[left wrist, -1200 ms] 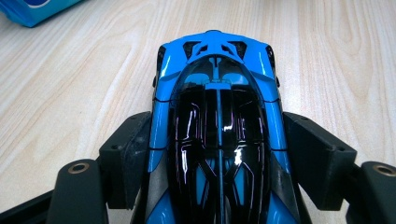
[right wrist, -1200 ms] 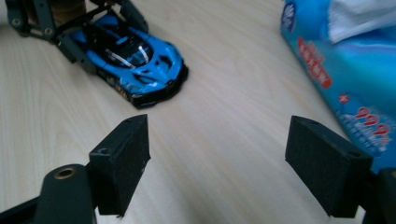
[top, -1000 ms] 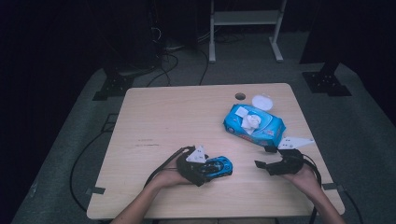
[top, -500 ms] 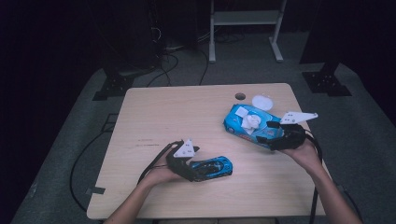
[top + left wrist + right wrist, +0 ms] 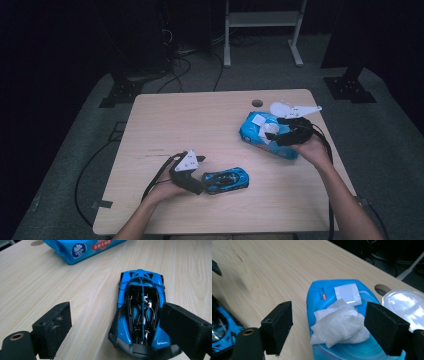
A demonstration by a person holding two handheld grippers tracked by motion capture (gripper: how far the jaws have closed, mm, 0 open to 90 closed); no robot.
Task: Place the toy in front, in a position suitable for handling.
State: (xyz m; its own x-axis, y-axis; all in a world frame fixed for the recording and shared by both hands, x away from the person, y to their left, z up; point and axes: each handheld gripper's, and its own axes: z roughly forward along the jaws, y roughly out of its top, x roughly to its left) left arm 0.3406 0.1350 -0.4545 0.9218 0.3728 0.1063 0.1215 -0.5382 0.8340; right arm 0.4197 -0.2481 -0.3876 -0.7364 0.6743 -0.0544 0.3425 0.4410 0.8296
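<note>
Blue wipes pack (image 5: 342, 322) with white wipe (image 5: 339, 326) sticking out, right tongs (image 5: 337, 325) released over it, left tongs (image 5: 117, 327) released beside toy car (image 5: 140, 312)

We see the pale wooden table (image 5: 200, 130) lit from overhead, dark surroundings, and glare beyond the right jaw.

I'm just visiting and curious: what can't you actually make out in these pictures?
- Blue toy car: its near end is partly covered by the left gripper's black jaw in the left gripper view.
- Blue wet-wipe pack: cut off by the top edge there; its print is too small to read.
- Clear round lid: partly behind the right gripper's jaw in the right gripper view.
</note>
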